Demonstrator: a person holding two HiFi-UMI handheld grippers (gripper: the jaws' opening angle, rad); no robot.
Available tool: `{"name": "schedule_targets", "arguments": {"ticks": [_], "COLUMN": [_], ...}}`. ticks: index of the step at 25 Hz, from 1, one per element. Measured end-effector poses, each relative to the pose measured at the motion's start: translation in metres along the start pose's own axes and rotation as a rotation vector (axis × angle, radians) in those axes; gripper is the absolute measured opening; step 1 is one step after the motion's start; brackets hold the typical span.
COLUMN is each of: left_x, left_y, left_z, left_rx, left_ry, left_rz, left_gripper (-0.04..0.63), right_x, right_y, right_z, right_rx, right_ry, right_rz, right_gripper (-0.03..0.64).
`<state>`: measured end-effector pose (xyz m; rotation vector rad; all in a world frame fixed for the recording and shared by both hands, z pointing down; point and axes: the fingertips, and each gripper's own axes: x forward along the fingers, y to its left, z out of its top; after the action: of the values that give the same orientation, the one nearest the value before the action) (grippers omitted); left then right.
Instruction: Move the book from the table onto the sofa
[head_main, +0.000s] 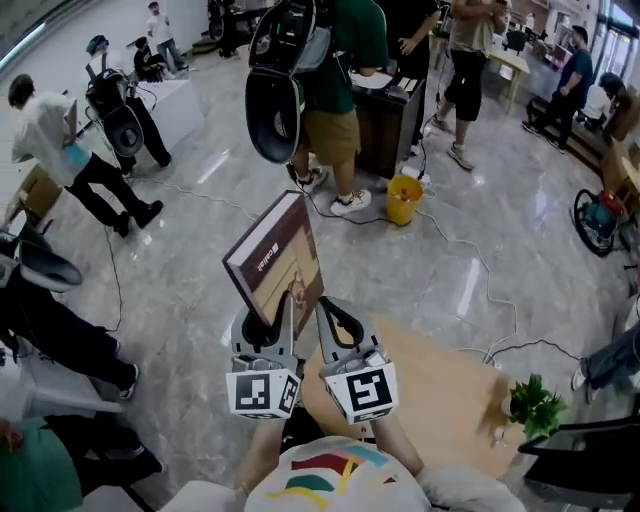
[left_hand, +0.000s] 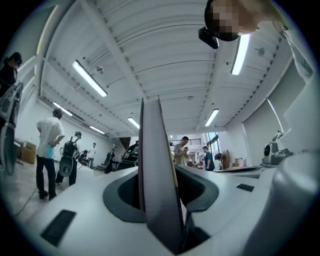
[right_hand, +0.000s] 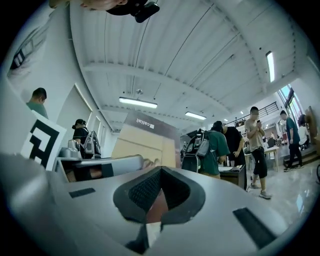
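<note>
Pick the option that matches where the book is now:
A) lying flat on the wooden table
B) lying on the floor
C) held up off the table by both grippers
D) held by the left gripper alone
C: the book stands tilted in the air, its lower edge clamped by both the left gripper and the right gripper, with the table below.

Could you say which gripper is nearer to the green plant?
Right. Both hold the book; in the head view the right gripper is left of the plant, the left gripper farther off.
</note>
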<state>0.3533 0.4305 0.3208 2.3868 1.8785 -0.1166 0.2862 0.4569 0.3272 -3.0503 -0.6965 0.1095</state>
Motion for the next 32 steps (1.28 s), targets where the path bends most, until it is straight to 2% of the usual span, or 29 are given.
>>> {"name": "schedule_targets", "arguments": {"ticks": [4,8,12,16,19,23,29,32], "left_x": [-0.009,-0.015,-0.037,-0.072,-0.112,-0.175,-0.314,-0.427], "left_y": [-0.032,-0.046,-0.053,-0.039,-0.016,0.022,0.057,0.046], "left_z": [0.033,0.06,0.066,0.072,0.084,0.096,0.127,0.145], "left_rx": [0.087,0.143,0.194,0.244,0.305,0.347,0.379,0.428], "left_ry": [-0.057,-0.11,-0.114,-0.107,-0.097,-0.101,-0.109,-0.102], "left_rz": [-0.043,-0.029,0.036,0.141,0.246,0.407,0.734,0.964], "left_gripper": [0.166,0.166,0.166,0.166,0.166,0.166,0.166,0.166], "right_x": [-0.019,-0.037,-0.059,-0.051,-0.038,-0.029,-0.062,-0.113], "right_y": [-0.002,-0.022,-0.049,-0.04,0.006,0.099,0.248,0.333], "right_z": [0.033,0.047,0.036,0.026,0.031,0.029,0.047,0.051], "right_rx": [0.016,0.039,0.123,0.189,0.216,0.216,0.215,0.237], "right_ry": [-0.068,-0.118,-0.13,-0.125,-0.132,-0.11,-0.109,-0.08], "right_rz": [0.004,-0.031,-0.052,0.012,0.139,0.355,0.712,0.91], "right_gripper": [0.003,0.003,0.003,0.003,0.003,0.003,0.003,0.003]}}
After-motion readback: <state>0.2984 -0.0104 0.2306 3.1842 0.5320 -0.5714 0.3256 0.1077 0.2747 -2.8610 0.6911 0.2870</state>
